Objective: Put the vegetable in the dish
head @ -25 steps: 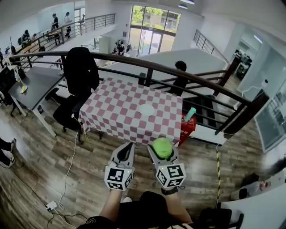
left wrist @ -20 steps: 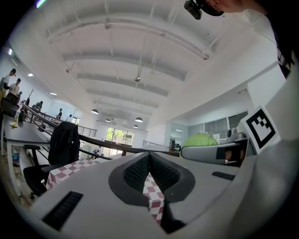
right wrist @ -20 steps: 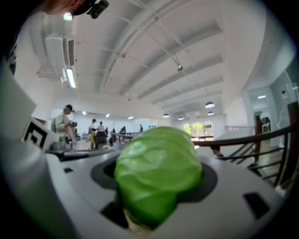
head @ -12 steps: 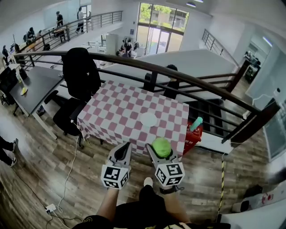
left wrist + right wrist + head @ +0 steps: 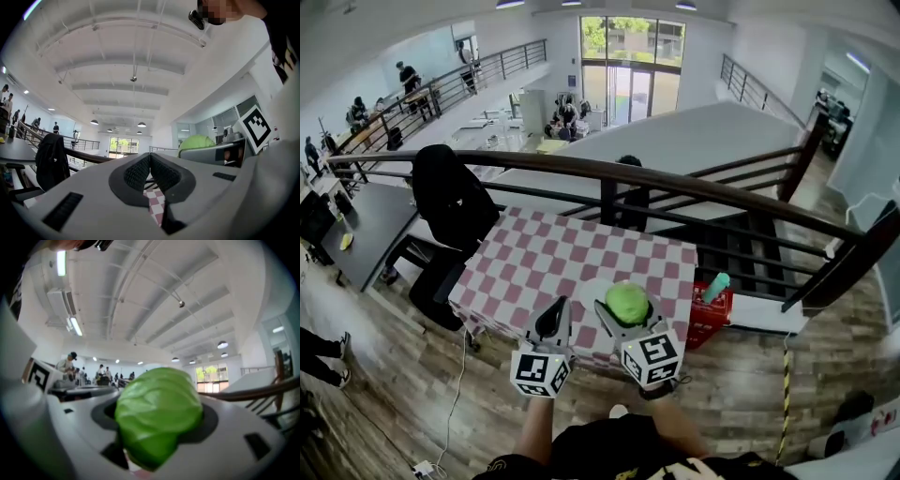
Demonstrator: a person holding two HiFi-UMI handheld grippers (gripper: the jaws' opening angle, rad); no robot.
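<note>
No readable text anywhere — only square markers.

Round green cabbage [image 5: 627, 302] gripped in right tongs [image 5: 628, 310], white dish [image 5: 587, 292] partly hidden behind

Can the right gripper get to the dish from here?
Probably yes. The right gripper, holding the vegetable, hangs near the dish in the head view; nothing on the table stands between them.

My cabbage [image 5: 627, 302] blocks most of the dish [image 5: 584, 292], only its left rim shows. In the right gripper view it's blurry and covers where my jaws touch it.
</note>
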